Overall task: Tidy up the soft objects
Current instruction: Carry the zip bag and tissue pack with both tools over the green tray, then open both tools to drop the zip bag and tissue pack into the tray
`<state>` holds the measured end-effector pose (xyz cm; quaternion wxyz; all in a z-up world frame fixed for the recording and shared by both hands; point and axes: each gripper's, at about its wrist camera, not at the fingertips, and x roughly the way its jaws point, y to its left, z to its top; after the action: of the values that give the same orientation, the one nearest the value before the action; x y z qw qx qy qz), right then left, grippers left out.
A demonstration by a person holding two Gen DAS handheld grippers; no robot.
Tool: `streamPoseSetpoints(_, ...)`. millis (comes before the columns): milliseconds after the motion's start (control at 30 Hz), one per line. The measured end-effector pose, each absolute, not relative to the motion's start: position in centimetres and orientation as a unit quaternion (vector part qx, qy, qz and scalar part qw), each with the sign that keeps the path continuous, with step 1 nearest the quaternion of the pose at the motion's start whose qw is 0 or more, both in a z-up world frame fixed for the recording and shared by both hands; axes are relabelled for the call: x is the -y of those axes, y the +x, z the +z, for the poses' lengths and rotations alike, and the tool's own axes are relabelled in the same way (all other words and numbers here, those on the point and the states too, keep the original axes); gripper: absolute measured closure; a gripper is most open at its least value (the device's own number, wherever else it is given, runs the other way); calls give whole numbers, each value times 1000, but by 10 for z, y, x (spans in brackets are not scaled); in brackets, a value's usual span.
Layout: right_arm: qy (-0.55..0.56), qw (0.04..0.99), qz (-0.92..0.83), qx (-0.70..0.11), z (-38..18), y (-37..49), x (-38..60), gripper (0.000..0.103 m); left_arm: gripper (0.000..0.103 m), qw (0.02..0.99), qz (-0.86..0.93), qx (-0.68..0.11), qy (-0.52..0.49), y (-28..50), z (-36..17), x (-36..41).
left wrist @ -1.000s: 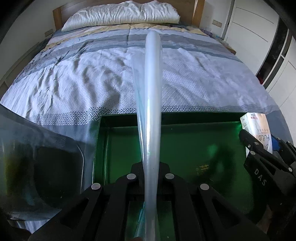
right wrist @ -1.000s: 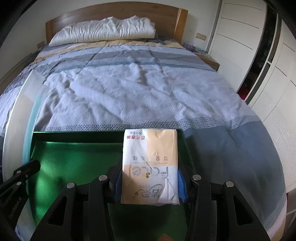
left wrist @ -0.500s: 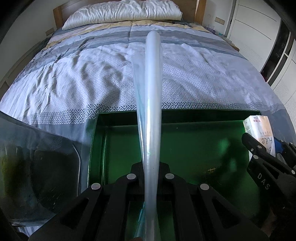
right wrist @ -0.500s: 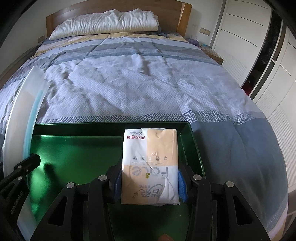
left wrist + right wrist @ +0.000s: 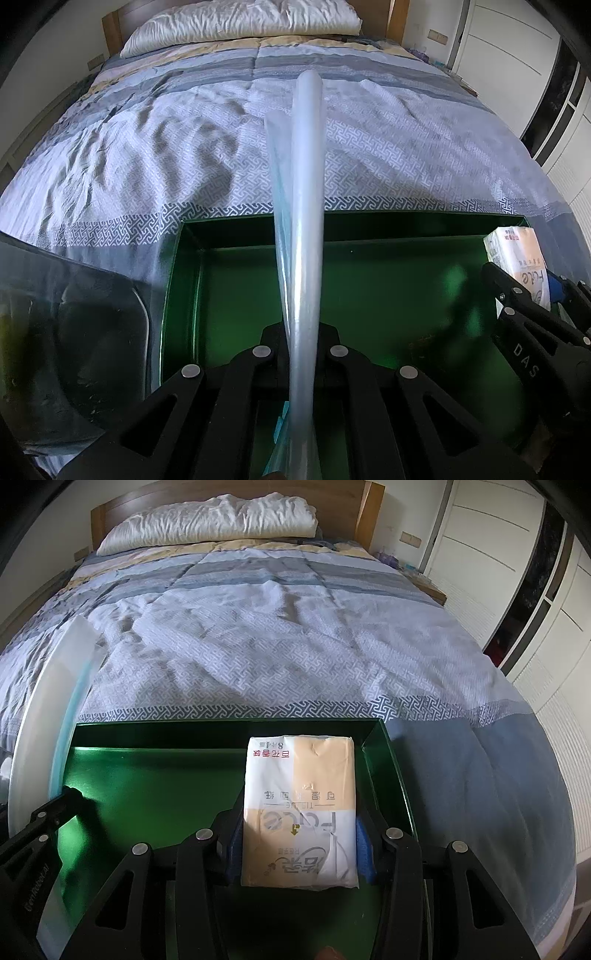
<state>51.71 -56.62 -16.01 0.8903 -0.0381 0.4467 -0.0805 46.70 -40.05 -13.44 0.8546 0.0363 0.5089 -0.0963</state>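
Observation:
My left gripper [image 5: 301, 343] is shut on a thin pale-blue plastic packet [image 5: 303, 206], held edge-on and upright over the green tray [image 5: 229, 225]. The packet also shows as a white curved sheet in the right wrist view [image 5: 51, 716]. My right gripper [image 5: 299, 834] is shut on a white and tan tissue pack [image 5: 301, 805] and holds it over the right part of the green tray [image 5: 221, 727]. The tissue pack shows at the right edge of the left wrist view [image 5: 517, 254]. The tray's floor shows nothing in it.
The tray lies at the foot of a bed with a blue-grey patterned quilt [image 5: 280, 635] and a white pillow [image 5: 214, 520] at the headboard. A dark translucent lid or bin [image 5: 66, 325] sits left of the tray. White wardrobe doors [image 5: 480, 554] stand to the right.
Both grippers have moved a little further over the tray with their objects still held. More of the tray's far rim and floor shows in both views.

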Motion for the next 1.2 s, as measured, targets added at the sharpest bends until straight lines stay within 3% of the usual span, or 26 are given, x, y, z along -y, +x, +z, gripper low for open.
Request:
streamPoseSetpoints(700,-26,888,-82,-452,-158,516,573,51,97,854,-90,-512,34,469,-135,402)
streamPoseSetpoints(767,-22,888,-82,-451,-156,514,575,49,93,853,-91,-513,32,468,-135,403)
streamPoseSetpoints(833,-20,889,-81,-451,-154,513,576,41,69,853,-92,-514,29,467,-135,403)
streamPoseSetpoints(900,-17,892,-79,-445,-150,511,576,28,57,855,-90,-509,28,466,-133,403)
streamPoseSetpoints(1033,-15,894,-80,-440,-144,506,578,25,46,860,-89,-502,27,464,-128,403)
streamPoseSetpoints(1200,-10,897,-81,-436,-137,499,580,23,45,868,-88,-488,30,459,-119,404)
